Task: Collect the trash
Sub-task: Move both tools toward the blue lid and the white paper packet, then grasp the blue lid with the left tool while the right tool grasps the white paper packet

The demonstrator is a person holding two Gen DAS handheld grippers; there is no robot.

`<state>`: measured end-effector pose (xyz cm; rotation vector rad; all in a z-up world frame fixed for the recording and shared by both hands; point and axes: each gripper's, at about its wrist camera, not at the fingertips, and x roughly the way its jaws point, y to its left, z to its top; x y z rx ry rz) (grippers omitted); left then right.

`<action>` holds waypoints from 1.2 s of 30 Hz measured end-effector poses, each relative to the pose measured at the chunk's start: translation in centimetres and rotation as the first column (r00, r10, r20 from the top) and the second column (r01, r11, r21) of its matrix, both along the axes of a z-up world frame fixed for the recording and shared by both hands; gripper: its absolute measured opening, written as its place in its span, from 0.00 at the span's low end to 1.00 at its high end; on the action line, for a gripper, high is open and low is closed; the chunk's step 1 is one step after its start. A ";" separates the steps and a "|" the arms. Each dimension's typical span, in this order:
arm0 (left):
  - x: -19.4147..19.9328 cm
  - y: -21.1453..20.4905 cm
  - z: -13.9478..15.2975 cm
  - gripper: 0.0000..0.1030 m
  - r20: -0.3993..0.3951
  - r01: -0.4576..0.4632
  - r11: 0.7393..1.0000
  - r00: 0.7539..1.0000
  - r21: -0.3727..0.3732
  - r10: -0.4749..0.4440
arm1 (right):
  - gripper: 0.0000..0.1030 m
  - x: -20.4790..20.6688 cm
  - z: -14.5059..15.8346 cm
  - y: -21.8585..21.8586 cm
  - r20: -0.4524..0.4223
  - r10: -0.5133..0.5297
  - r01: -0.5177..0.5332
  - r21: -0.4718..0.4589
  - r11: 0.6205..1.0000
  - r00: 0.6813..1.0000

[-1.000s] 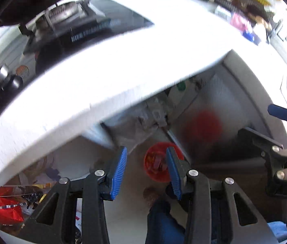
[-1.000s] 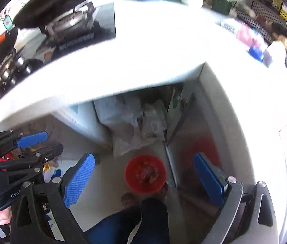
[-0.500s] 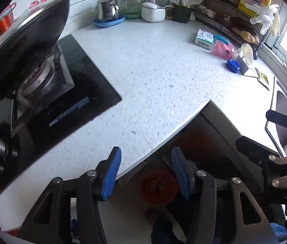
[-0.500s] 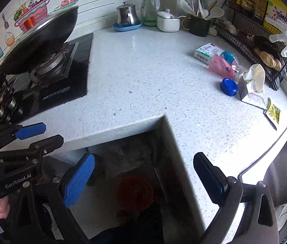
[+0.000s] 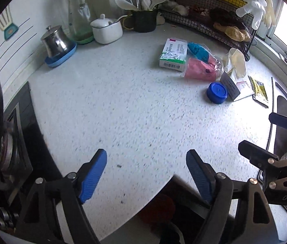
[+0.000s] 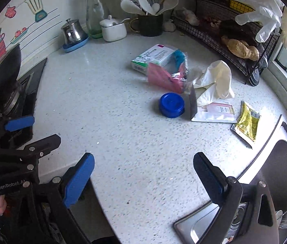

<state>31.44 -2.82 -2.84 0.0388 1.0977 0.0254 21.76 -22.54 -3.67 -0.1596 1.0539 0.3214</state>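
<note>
Both grippers, left gripper and right gripper, have swung up from the floor bin to the countertop; jaws wide apart, empty. Litter near the blue lid awaits collection.

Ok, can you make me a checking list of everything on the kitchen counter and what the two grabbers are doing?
Surface: white speckled counter, a few dark crumbs.
Job's things: blue lid, pink wrapper, white carton, cream glove, yellow sachet, flat paper packet.
Clutter: steel pot, white sugar bowl, utensil mug, wire rack.
Grippers: left gripper open, empty; right gripper open, empty.
Cables: nothing seen.
Surroundings: stove, sink.
</note>
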 end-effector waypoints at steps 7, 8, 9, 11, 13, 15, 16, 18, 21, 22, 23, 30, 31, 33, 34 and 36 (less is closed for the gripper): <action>6.2 -4.6 -1.1 0.83 -0.047 0.086 0.996 0.995 0.007 -0.086 | 0.95 4.1 -0.9 -4.5 -0.025 -0.103 0.102 -0.022 0.995 0.994; 7.0 -5.1 -1.3 0.84 -0.056 0.098 0.995 0.994 -0.002 -0.098 | 0.95 4.5 -0.9 -5.1 -0.025 -0.118 0.117 -0.025 0.993 0.993; 7.8 -5.8 -1.5 0.84 -0.064 0.111 0.994 0.992 -0.010 -0.111 | 0.95 4.9 -0.9 -5.9 -0.027 -0.129 0.128 -0.024 0.991 0.991; 9.0 -7.0 -1.8 0.84 -0.071 0.131 0.991 0.989 -0.012 -0.132 | 0.95 5.7 -1.1 -7.2 -0.037 -0.155 0.154 -0.022 0.988 0.987; 10.1 -8.2 -2.1 0.84 -0.079 0.153 0.988 0.985 -0.019 -0.154 | 0.95 6.4 -1.2 -8.5 -0.044 -0.178 0.177 -0.022 0.984 0.983; 11.2 -9.2 -2.7 0.83 -0.098 0.171 0.985 0.980 -0.032 -0.173 | 0.95 6.7 -1.4 -9.4 -0.052 -0.190 0.189 -0.020 0.982 0.980; 11.6 -9.6 -3.0 0.83 -0.107 0.175 0.984 0.978 -0.041 -0.179 | 0.95 6.9 -1.5 -9.9 -0.055 -0.198 0.197 -0.021 0.980 0.979; 12.5 -10.4 -3.7 0.83 -0.128 0.187 0.980 0.973 -0.067 -0.194 | 0.95 7.3 -1.7 -10.6 -0.060 -0.210 0.208 -0.029 0.978 0.976; 13.5 -11.5 -4.4 0.83 -0.153 0.206 0.974 0.964 -0.091 -0.218 | 0.95 7.4 -1.8 -11.9 -0.068 -0.221 0.219 -0.033 0.975 0.973; 13.8 -11.9 -4.7 0.83 -0.158 0.214 0.972 0.961 -0.092 -0.227 | 0.95 7.4 -1.9 -12.4 -0.069 -0.226 0.224 -0.033 0.974 0.972; 14.1 -12.3 -4.9 0.83 -0.162 0.221 0.971 0.959 -0.092 -0.233 | 0.95 7.6 -2.0 -12.5 -0.072 -0.230 0.228 -0.034 0.973 0.971; 16.3 -13.3 -6.9 0.83 -0.197 0.210 0.976 0.956 -0.059 -0.218 | 0.95 8.1 -2.7 -14.3 -0.101 -0.247 0.244 -0.034 0.969 0.964; 16.5 -13.2 -7.0 0.83 -0.191 0.206 0.977 0.958 -0.058 -0.213 | 0.95 8.2 -2.7 -14.4 -0.101 -0.241 0.239 -0.032 0.970 0.965; 16.8 -13.0 -7.0 0.82 -0.170 0.206 0.977 0.962 -0.053 -0.212 | 0.95 8.1 -2.7 -14.7 -0.105 -0.234 0.232 -0.027 0.972 0.967; 17.0 -12.8 -6.8 0.74 -0.156 0.212 0.976 0.964 -0.052 -0.217 | 0.95 8.3 -2.7 -14.7 -0.107 -0.232 0.231 -0.025 0.973 0.967; 17.1 -12.9 -6.3 0.53 -0.127 0.228 0.972 0.964 -0.048 -0.232 | 0.95 8.3 -2.6 -14.7 -0.111 -0.233 0.231 -0.022 0.973 0.966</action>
